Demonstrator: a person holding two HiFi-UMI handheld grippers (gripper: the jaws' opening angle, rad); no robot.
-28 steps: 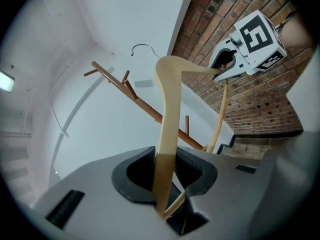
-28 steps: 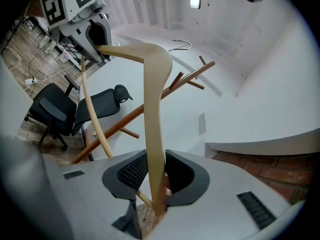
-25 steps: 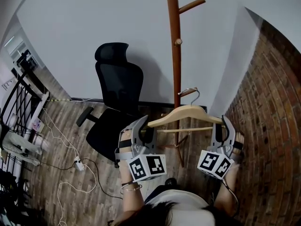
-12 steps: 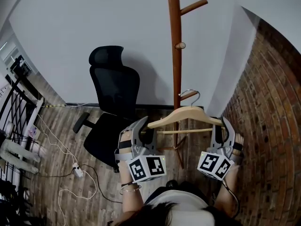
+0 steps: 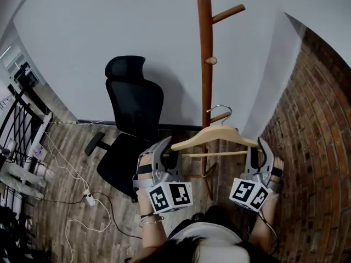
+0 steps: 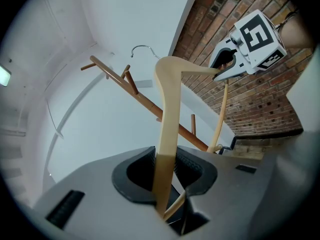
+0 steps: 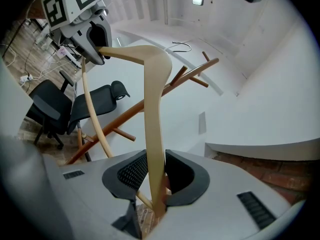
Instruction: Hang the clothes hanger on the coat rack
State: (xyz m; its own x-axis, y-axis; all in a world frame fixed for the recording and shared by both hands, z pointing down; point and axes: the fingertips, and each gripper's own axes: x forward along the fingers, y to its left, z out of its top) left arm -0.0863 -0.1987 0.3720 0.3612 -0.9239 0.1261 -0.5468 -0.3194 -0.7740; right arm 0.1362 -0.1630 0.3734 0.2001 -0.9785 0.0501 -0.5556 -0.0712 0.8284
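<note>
Head view: left gripper point(image 5: 170, 148), right gripper point(image 5: 256, 147) level, clamping hanger point(image 5: 219, 131) ends.

One wooden clothes hanger point(image 5: 214, 136). One coat rack point(image 5: 205, 48), with three pegs point(image 5: 227, 13) showing along its pole; any lower ones, behind the hanger, are hard to count. Two grippers: one left gripper point(image 5: 169, 148) and one right gripper point(image 5: 256, 146), each bearing one marker cube point(image 5: 171, 195). One black office chair point(image 5: 134, 100). One power strip point(image 5: 88, 200) on the floor point(image 5: 66, 169).
</note>
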